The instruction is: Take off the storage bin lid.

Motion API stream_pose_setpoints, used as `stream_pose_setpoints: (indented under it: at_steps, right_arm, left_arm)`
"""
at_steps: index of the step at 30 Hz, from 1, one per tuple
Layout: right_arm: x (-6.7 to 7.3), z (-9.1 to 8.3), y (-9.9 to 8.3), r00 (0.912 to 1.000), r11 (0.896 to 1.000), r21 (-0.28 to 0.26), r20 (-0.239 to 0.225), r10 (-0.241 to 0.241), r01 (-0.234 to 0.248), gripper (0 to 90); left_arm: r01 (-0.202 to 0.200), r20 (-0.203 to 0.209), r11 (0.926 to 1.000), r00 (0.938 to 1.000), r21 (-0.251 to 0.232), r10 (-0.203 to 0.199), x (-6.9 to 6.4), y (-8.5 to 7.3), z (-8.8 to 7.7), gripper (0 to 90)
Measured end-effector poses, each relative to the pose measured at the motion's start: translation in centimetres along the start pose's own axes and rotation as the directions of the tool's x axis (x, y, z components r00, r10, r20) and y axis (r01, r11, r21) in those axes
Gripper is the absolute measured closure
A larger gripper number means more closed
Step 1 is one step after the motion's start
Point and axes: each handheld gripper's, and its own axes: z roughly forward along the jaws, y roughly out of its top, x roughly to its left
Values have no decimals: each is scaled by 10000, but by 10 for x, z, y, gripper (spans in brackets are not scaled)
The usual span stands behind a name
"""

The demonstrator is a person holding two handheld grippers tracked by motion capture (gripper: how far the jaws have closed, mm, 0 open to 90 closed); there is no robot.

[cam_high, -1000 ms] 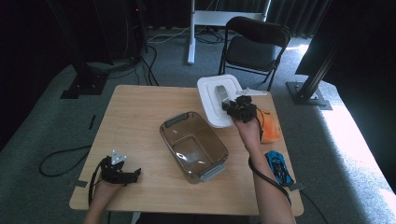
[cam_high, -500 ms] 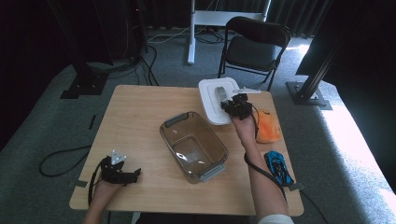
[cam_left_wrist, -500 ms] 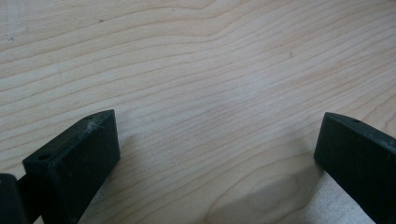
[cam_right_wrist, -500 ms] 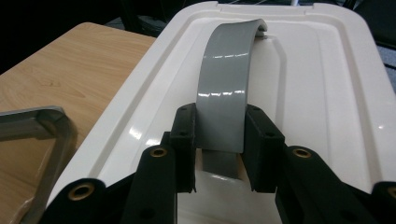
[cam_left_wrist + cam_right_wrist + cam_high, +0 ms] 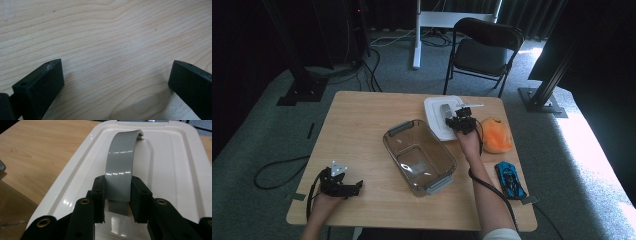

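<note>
The lid (image 5: 160, 167) is a white plastic rectangle with rounded corners, a glossy face and raised moulded ridges running round a sunken middle; it lies flat in the upper right part of the surface (image 5: 362, 130) in the high view. Across its middle arches a smooth grey handle (image 5: 121, 162), a broad curved strap of shiny plastic that catches the light in bright bars. The right gripper (image 5: 117, 201) has its two matte black jaws pinched on the near end of that handle, one pad on each edge, in the centre of the right gripper view; in the high view the gripper (image 5: 460, 121) sits over the lid's right side with a hand behind it. Just below and left of the lid stands a clear tub (image 5: 419, 156), rectangular with rounded corners, see-through walls and grey handles at its two ends, set at a slant on the wood. To the right of the lid lies an orange cloth (image 5: 496, 135), soft and crumpled into a rounded heap, and lower right a small blue toy car (image 5: 510, 180) near the edge. The surface is pale wood with fine wavy grain. At the lower left of the high view the left gripper (image 5: 343, 186) rests low over bare wood, its blocky black jaws spread wide apart with nothing between them.
</note>
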Motion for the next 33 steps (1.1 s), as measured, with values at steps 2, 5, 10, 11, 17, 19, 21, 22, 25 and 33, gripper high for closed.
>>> stream_pose_setpoints:
  at_steps: [2, 5, 10, 11, 17, 19, 21, 22, 25, 33]
  right_arm:
    - [1, 3, -3, 10000, 10000, 63, 2, 23, -23, 680]
    - [1, 6, -7, 9998, 9998, 131, -83, 172, -170, 680]
    - [3, 11, -14, 9999, 9995, 292, 0, 155, -155, 680]
    - [3, 11, -14, 9999, 9995, 292, 0, 155, -155, 680]
    - [2, 17, -24, 9997, 9982, 555, 41, 233, -235, 679]
    - [3, 20, -28, 9999, 9979, 635, 63, 158, -162, 679]
    - [2, 20, -30, 9998, 9978, 632, 60, 175, -178, 680]
    - [2, 20, -31, 9998, 9979, 622, 41, 196, -198, 679]
    - [2, 20, -34, 9998, 9976, 669, 111, 179, -186, 679]
    - [5, 28, -41, 9999, 9938, 1111, 141, 62, -77, 643]
  left_arm:
    - [-3, 1, 10000, 10000, 1, 3, 0, 0, 0, 5]
    - [-1, 0, 10000, 10000, -1, 1, 0, 0, 0, 5]
    - [1, -2, 10000, 10000, -3, -1, 0, 0, 0, 5]
    - [-1, 1, 10000, 10000, 0, 1, 0, 0, 0, 5]
    - [8, -2, 10000, 10000, -2, -8, 0, 0, 0, 5]
    - [13, -13, 10000, 10000, 0, -13, 0, 0, 0, 5]
    - [10, -14, 10000, 10000, 4, -10, 0, 0, 0, 5]
    - [11, -14, 10000, 10000, 2, -11, 0, 0, 0, 5]
    - [10, -12, 10000, 10000, -1, -10, 0, 0, 0, 5]
    - [14, -15, 10000, 10000, -1, -14, 0, 0, 0, 5]
